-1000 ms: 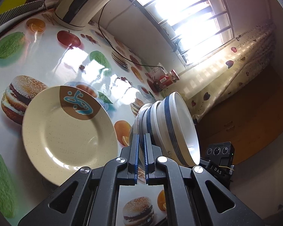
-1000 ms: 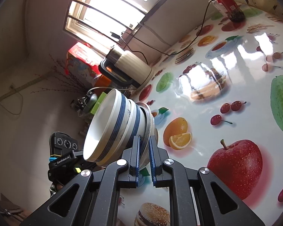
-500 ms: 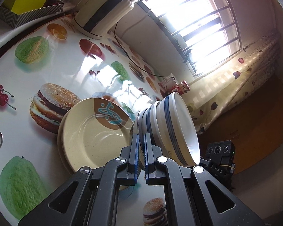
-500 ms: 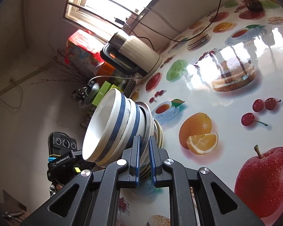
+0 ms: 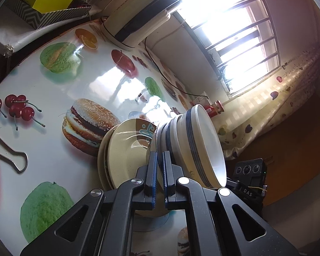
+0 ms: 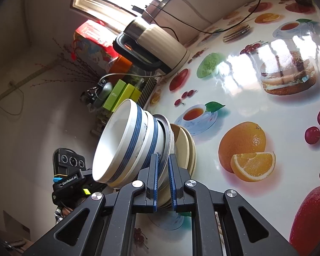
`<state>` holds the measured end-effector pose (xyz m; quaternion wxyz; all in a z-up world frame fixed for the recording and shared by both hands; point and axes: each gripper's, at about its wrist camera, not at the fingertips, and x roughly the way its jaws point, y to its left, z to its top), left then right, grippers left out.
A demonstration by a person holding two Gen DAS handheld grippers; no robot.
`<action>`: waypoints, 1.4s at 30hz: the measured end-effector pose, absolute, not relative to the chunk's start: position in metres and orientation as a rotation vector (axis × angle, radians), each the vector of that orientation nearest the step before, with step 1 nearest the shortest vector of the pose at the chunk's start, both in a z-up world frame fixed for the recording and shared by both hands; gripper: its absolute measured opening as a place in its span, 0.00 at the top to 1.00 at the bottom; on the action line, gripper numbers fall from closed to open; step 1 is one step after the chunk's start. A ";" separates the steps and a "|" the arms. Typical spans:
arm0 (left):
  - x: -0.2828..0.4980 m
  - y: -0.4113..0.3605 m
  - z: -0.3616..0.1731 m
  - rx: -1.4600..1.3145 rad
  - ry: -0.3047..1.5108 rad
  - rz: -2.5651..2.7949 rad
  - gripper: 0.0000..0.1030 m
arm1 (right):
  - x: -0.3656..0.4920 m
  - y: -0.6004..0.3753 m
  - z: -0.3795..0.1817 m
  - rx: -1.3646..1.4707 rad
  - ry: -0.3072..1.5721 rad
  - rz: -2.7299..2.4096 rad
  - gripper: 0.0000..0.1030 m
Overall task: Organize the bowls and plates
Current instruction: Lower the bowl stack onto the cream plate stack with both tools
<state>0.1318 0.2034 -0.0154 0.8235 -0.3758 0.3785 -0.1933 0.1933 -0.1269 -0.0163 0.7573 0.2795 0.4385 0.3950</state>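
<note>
A stack of white bowls with blue bands rests on a grey-rimmed plate. My left gripper is shut on that plate's rim from one side. My right gripper is shut on the same plate's rim from the other side, with the bowl stack on it. Both hold it just over a pile of cream plates on the table; the top one has a brown patch with a blue motif. The cream plates also show in the right wrist view. I cannot tell if the held plate touches them.
The table has a glossy cloth printed with fruit and burgers. A cream and black electric kettle with a cord stands at the back by the window. Green boxes and a metal binder clip lie near the edge.
Both grippers have carried the plate and bowl stack over and down onto the cream plates, which now lie right under it. The grip has not changed.
</note>
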 end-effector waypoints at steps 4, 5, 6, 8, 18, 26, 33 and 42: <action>0.132 0.207 -0.020 -0.803 0.813 -0.399 0.98 | 0.197 -0.120 -0.019 0.601 0.970 0.859 0.89; 0.133 0.208 -0.021 -0.802 0.815 -0.397 0.98 | 0.197 -0.119 -0.020 0.600 0.973 0.859 0.89; 0.132 0.209 -0.022 -0.804 0.817 -0.395 0.98 | 0.198 -0.117 -0.021 0.597 0.975 0.860 0.89; 0.132 0.211 -0.024 -0.804 0.818 -0.392 0.98 | 0.199 -0.115 -0.022 0.592 0.981 0.860 0.89; 0.131 0.215 -0.027 -0.813 0.818 -0.389 0.97 | 0.202 -0.110 -0.022 0.585 0.982 0.865 0.89; 0.130 0.213 -0.025 -0.792 0.816 -0.368 0.97 | 0.202 -0.109 -0.020 0.569 0.977 0.855 0.89; 0.128 0.208 -0.018 -0.732 0.824 -0.334 0.94 | 0.199 -0.109 -0.015 0.525 0.960 0.832 0.84; 0.121 0.200 -0.007 -0.655 0.839 -0.283 0.93 | 0.187 -0.114 -0.002 0.459 0.915 0.795 0.65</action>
